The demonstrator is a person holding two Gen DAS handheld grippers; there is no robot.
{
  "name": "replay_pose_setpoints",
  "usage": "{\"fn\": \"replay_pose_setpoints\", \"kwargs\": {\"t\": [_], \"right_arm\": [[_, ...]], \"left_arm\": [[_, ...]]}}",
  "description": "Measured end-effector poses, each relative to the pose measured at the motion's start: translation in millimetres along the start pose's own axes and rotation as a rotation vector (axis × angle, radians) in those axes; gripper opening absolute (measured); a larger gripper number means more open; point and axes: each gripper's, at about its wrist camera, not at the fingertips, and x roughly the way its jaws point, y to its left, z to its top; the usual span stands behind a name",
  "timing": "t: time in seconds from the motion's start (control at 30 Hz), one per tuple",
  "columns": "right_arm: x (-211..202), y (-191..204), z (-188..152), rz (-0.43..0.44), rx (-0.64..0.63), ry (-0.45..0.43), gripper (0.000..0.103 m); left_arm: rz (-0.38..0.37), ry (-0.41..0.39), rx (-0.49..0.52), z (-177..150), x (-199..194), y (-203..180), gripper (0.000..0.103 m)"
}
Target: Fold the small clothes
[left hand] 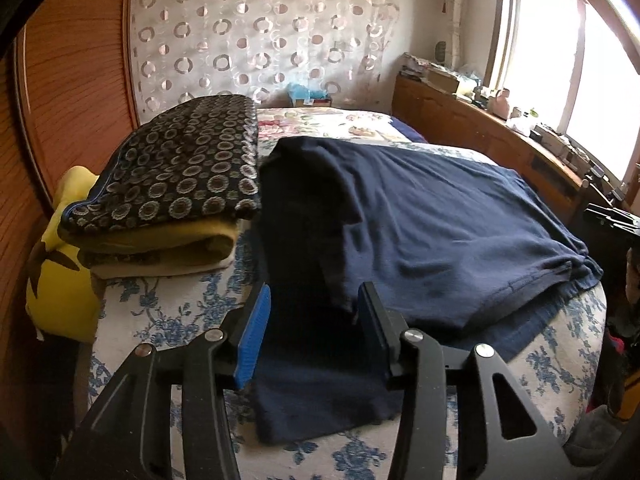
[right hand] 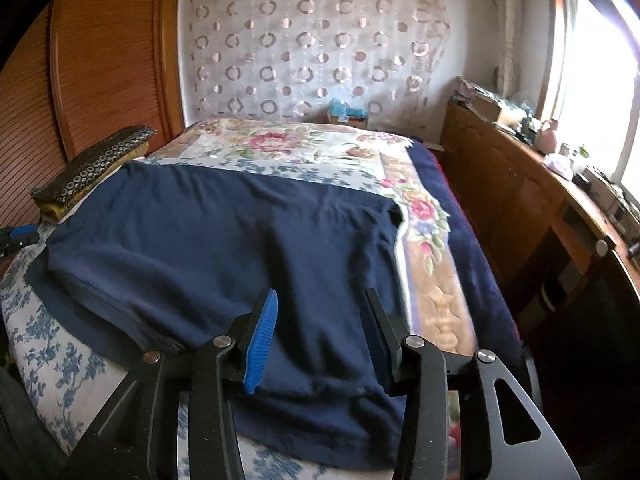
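Note:
A navy blue garment (left hand: 420,224) lies spread on the bed, partly folded over itself; it also shows in the right wrist view (right hand: 224,240). My left gripper (left hand: 314,300) is open, its fingers astride the garment's near left part, holding nothing. My right gripper (right hand: 320,304) is open above the garment's near right part, holding nothing. The left gripper's blue pad (right hand: 22,234) shows at the left edge of the right wrist view.
A stack of folded clothes (left hand: 168,188), dark patterned on top and yellow below, sits at the bed's left beside a yellow cushion (left hand: 60,292). The bed has a blue floral sheet (left hand: 168,320) and a rose blanket (right hand: 304,148). A cluttered wooden cabinet (right hand: 520,200) runs along the right.

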Motion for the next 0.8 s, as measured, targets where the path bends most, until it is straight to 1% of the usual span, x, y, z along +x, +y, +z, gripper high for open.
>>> {"fn": "replay_pose_setpoints", "kwargs": {"t": [0.03, 0.13, 0.17, 0.27, 0.4, 0.57, 0.67, 0.73, 0.8], "right_arm": [[4, 5, 0, 0.012, -0.004, 0.000, 0.045], [26, 21, 1, 0.068, -0.020, 0.016, 0.045], [33, 29, 1, 0.085, -0.030, 0.020, 0.045], [53, 46, -1, 0.128, -0.045, 0.047, 0.045], [69, 59, -2, 0.120, -0.041, 0.067, 0.045], [82, 58, -4, 0.137, -0.041, 0.091, 0.045], [87, 61, -6, 0.134, -0.047, 0.115, 0.045], [87, 66, -13, 0.133, -0.049, 0.122, 0.045], [84, 68, -14, 0.115, -0.057, 0.111, 0.045]], "left_arm": [[0.003, 0.002, -0.002, 0, 1, 0, 0.055], [0.007, 0.011, -0.008, 2, 6, 3, 0.059], [0.009, 0.012, -0.006, 2, 7, 5, 0.064], [0.017, 0.012, -0.005, 4, 11, 6, 0.068], [0.018, 0.014, -0.002, 9, 18, 6, 0.069], [0.001, 0.027, -0.010, 11, 27, 6, 0.069], [-0.014, 0.027, -0.015, 12, 29, 4, 0.069], [-0.016, 0.024, -0.007, 14, 29, 0, 0.069], [-0.017, 0.027, -0.003, 15, 31, -1, 0.069]]}}
